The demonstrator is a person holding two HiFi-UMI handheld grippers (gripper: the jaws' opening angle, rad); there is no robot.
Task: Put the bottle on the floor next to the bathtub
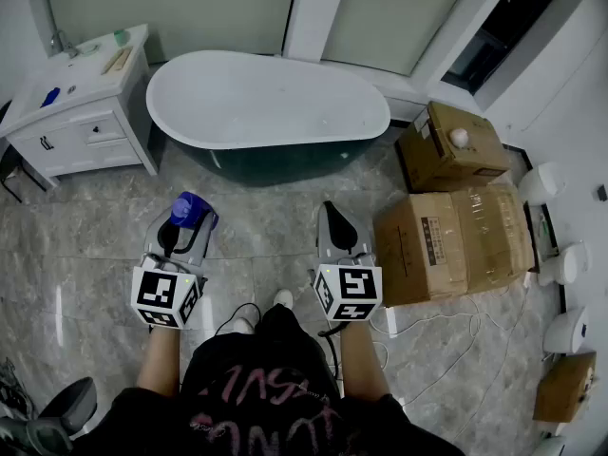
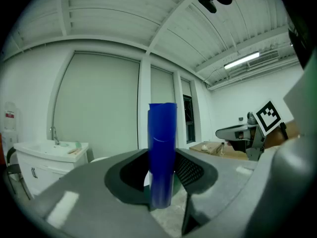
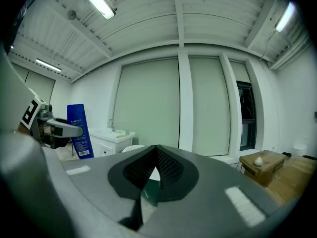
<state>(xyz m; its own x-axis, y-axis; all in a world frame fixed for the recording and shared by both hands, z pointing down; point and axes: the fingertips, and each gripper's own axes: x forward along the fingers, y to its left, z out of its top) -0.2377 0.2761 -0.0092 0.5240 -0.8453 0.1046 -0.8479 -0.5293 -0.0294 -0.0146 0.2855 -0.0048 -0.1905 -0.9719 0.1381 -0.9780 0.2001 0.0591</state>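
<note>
Left gripper (image 1: pixel 187 224) is clamped on the blue bottle (image 2: pixel 162 152), upright above the floor (image 1: pixel 266 221), near the bathtub (image 1: pixel 275 164). Right gripper (image 1: pixel 332 215) has its jaws together, empty. I'd judge the bottle to be light, stiff, slick plastic; hold it low on its body.

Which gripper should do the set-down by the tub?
Left. The left gripper is shut on the blue bottle, held upright over the floor in front of the bathtub. The right gripper is shut with nothing in it.
</note>
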